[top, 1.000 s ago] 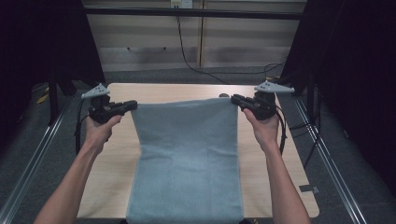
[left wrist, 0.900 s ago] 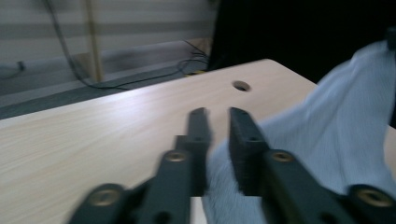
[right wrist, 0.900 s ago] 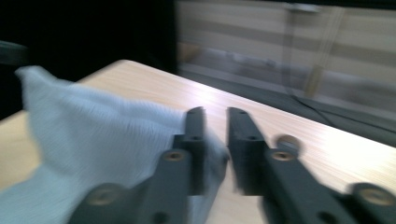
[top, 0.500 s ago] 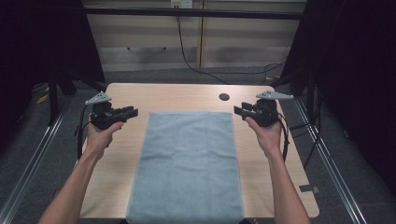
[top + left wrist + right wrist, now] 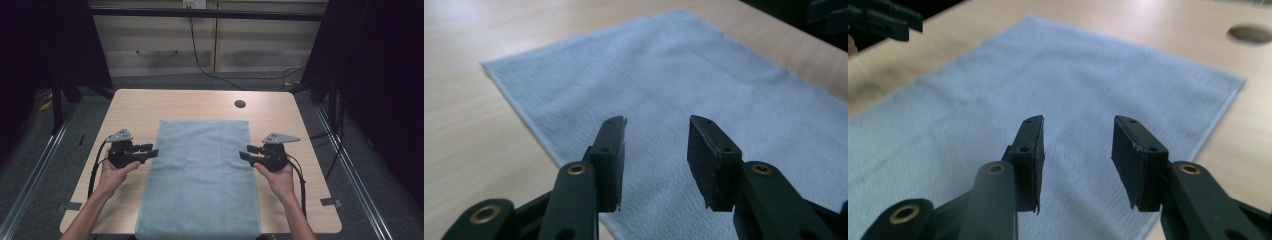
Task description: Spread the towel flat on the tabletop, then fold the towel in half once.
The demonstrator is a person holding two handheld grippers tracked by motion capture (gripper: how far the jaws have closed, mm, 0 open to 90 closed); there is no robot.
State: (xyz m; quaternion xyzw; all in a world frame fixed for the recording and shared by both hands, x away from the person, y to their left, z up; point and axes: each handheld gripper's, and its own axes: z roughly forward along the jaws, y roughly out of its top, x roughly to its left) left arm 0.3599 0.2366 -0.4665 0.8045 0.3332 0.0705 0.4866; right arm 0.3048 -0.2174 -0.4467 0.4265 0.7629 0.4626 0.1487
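I see the light-blue towel (image 5: pixel 200 175) flat on the wooden table (image 5: pixel 150 105), lengthwise, near edge at the table's front. Left gripper (image 5: pixel 150 150) sits just beside its left edge, right gripper (image 5: pixel 247 152) just beside the right edge. Both sets of jaws have just been opening; they stand apart w/ nothing between them. Round hole (image 5: pixel 240 104) in tabletop beyond the towel's far right corner.

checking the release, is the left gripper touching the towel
Apart: the left gripper view shows the left gripper open, nothing between its jaws, above the towel.
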